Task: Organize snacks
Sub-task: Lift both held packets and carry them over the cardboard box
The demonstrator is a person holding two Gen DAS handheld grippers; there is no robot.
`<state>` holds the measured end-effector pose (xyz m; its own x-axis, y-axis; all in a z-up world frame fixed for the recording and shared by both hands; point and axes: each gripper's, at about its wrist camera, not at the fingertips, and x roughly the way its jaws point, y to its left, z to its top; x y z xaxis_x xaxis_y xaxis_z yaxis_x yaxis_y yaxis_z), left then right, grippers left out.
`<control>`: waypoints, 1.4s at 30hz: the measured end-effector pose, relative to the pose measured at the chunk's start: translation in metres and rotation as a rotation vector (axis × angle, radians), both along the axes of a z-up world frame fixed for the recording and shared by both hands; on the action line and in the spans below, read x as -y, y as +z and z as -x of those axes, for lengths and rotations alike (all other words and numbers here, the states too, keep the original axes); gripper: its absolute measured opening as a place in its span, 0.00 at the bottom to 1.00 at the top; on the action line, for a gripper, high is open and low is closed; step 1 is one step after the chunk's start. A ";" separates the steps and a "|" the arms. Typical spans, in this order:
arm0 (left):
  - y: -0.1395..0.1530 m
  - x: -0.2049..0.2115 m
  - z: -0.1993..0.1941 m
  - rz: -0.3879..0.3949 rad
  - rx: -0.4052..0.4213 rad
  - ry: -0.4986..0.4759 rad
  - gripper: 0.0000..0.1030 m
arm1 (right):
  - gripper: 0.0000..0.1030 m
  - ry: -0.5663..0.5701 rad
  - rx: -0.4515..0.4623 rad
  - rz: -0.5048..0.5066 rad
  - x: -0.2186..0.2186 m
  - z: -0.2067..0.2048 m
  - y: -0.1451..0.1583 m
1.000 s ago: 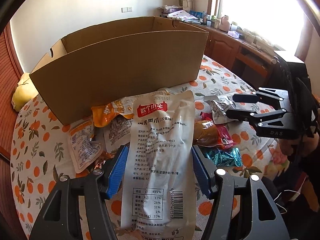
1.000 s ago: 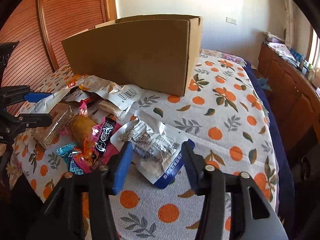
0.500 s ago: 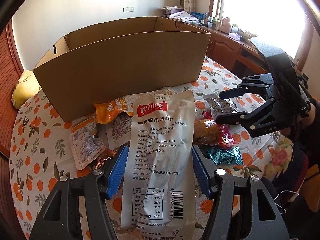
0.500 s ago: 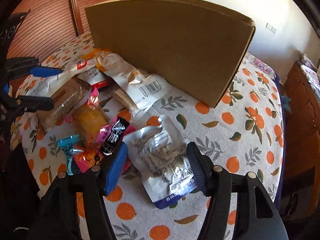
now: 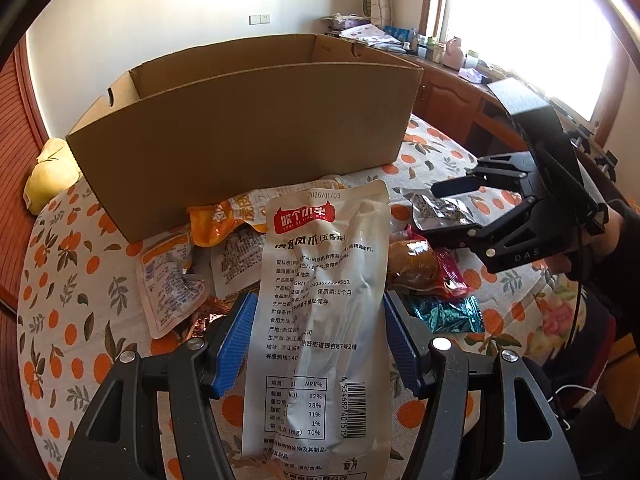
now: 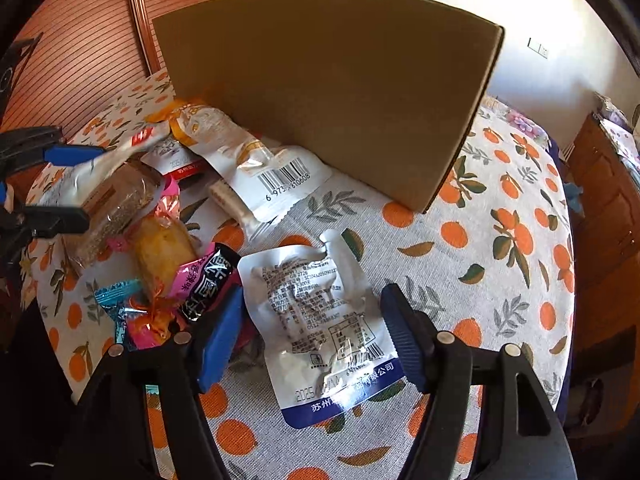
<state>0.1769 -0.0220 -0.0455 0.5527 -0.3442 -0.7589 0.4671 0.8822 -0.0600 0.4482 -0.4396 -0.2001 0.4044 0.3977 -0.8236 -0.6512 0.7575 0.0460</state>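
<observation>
Snack packets (image 6: 160, 236) lie heaped on the orange-print bed (image 6: 500, 264) just before the open cardboard box (image 5: 248, 136). The left gripper (image 5: 320, 344) has its blue fingers (image 5: 234, 344) closed against a long silver pouch (image 5: 324, 320), held above the heap. The right gripper (image 6: 312, 328) stands wide open, straddling a crumpled white packet (image 6: 320, 320) lying on the bed.
</observation>
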 end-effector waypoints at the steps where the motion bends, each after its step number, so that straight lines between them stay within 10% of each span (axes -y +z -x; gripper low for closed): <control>1: 0.001 0.000 0.000 0.003 0.004 -0.002 0.63 | 0.64 -0.003 -0.001 -0.007 0.001 0.001 0.000; 9: 0.012 -0.002 0.006 0.014 0.027 -0.004 0.63 | 0.48 -0.035 0.008 0.002 0.007 0.010 0.004; 42: 0.104 -0.019 -0.038 0.032 0.186 0.026 0.63 | 0.49 -0.062 0.242 -0.186 -0.014 -0.030 0.132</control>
<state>0.2148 -0.0026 0.0583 0.6915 -0.3499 -0.6320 0.4496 0.8932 -0.0026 0.4783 -0.4261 -0.0685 0.6081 0.5005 -0.6162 -0.6126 0.7895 0.0368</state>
